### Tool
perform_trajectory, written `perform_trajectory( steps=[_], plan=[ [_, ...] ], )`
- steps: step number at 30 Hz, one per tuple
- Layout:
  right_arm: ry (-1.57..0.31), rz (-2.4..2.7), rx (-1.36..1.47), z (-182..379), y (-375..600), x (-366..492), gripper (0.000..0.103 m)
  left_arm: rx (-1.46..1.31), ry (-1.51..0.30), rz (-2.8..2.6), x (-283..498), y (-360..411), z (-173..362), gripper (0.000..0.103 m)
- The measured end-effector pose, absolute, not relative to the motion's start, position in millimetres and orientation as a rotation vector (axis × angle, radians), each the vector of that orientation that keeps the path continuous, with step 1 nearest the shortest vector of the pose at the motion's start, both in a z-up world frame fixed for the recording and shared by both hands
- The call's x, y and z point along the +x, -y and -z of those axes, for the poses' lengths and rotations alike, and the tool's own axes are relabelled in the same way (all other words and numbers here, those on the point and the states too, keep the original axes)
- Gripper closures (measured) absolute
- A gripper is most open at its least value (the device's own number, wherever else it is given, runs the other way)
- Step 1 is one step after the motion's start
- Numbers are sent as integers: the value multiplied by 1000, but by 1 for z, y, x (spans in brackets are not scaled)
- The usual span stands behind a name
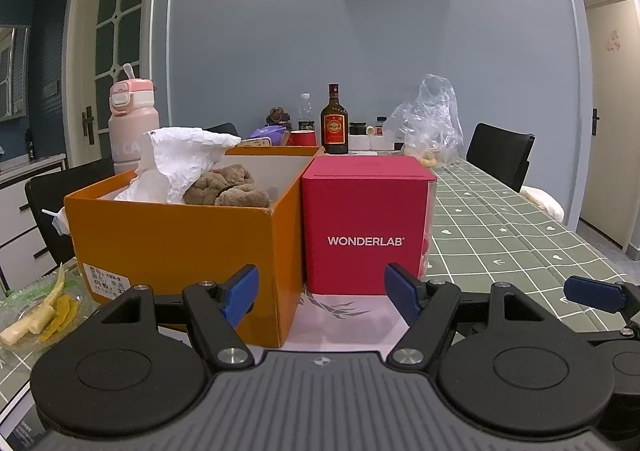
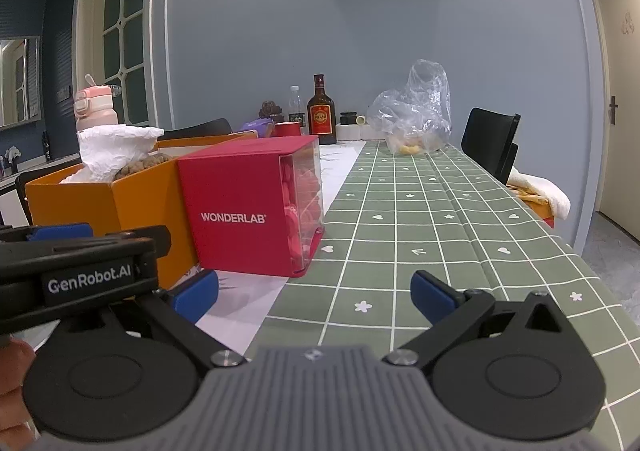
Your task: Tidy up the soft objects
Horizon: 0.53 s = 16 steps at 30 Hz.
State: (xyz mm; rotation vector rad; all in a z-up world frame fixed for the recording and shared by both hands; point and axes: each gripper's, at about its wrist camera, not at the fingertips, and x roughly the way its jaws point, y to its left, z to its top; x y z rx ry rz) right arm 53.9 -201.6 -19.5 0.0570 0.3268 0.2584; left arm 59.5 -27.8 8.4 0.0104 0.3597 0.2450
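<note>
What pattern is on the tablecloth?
The tablecloth is green with a white grid and small white hearts, stars and arrows; the right wrist view shows it best.

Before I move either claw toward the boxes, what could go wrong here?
1. The crumpled white paper covers part of the brown plush toy in the orange cardboard box, so a claw may catch paper.
2. The red WONDERLAB box touches it and may be pushed.
</note>
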Motion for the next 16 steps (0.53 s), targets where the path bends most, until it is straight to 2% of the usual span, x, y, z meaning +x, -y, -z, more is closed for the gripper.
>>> perform_trajectory(
  steps=[16],
  plan=[
    [-332,-263,59,21,202,56,3,0,-355,-250,60,26,-7,19]
  ],
)
